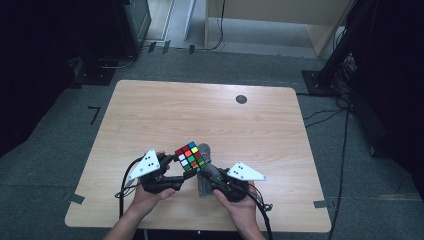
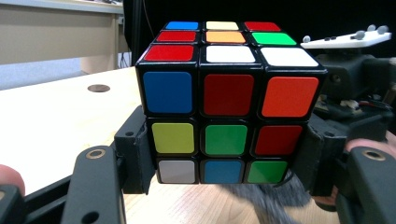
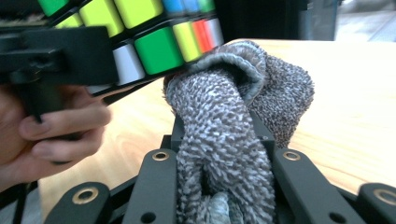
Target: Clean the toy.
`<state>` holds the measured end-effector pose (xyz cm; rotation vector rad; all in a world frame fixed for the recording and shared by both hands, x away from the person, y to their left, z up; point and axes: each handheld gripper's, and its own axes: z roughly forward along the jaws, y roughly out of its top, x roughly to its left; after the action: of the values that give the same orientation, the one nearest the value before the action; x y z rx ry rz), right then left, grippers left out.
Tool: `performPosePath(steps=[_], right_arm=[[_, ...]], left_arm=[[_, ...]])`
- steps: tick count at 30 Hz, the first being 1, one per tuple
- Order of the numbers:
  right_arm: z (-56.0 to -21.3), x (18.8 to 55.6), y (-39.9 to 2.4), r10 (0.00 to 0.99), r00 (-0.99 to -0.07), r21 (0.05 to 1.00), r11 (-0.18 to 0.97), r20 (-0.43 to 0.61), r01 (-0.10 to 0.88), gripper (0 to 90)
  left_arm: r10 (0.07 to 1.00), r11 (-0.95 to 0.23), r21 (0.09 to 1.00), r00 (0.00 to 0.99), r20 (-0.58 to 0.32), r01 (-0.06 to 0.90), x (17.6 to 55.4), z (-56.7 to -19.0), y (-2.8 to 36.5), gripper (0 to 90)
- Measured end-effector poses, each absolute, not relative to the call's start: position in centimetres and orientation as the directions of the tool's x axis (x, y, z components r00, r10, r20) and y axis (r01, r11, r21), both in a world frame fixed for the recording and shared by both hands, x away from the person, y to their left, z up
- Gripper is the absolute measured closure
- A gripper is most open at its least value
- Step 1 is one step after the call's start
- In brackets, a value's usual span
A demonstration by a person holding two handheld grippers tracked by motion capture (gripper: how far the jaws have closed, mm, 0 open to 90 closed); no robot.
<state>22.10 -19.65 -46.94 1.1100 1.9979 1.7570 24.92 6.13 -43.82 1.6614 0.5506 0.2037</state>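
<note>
A scrambled colour cube [image 1: 190,156] [image 2: 229,100] is held above the wooden table [image 1: 165,107], clamped between the jaws of my left gripper [image 1: 186,172] [image 2: 224,161], which is shut on its lower layers. My right gripper [image 1: 207,175] [image 3: 222,154] is shut on a grey knitted cloth [image 1: 204,175] [image 3: 224,135]. The cloth's bunched end presses against the cube's [image 3: 154,32] side and underside. A hand grips each tool from the near edge.
A small dark round disc [image 1: 241,99] [image 2: 98,88] lies on the far part of the table. Dark equipment stands and cables sit on the floor beyond the table's far and right edges.
</note>
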Motion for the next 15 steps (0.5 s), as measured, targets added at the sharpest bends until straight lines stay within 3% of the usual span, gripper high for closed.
performPosePath(steps=[8, 15], right_arm=[[-47.4, 20.7, -16.2, 0.611, -0.766, 0.939, 0.103, 0.200, 0.328, 71.2], [-46.8, 21.6, -19.2, 0.699, -0.671, 0.941, -0.006, 0.246, 0.339, 71.5]], left_arm=[[0.466, -0.087, 0.967, 0.868, -0.174, 0.241, 24.8, -44.0, 5.7, 34.4], [0.476, -0.060, 0.965, 0.857, -0.197, 0.256, 25.0, -43.9, 6.2, 34.5]])
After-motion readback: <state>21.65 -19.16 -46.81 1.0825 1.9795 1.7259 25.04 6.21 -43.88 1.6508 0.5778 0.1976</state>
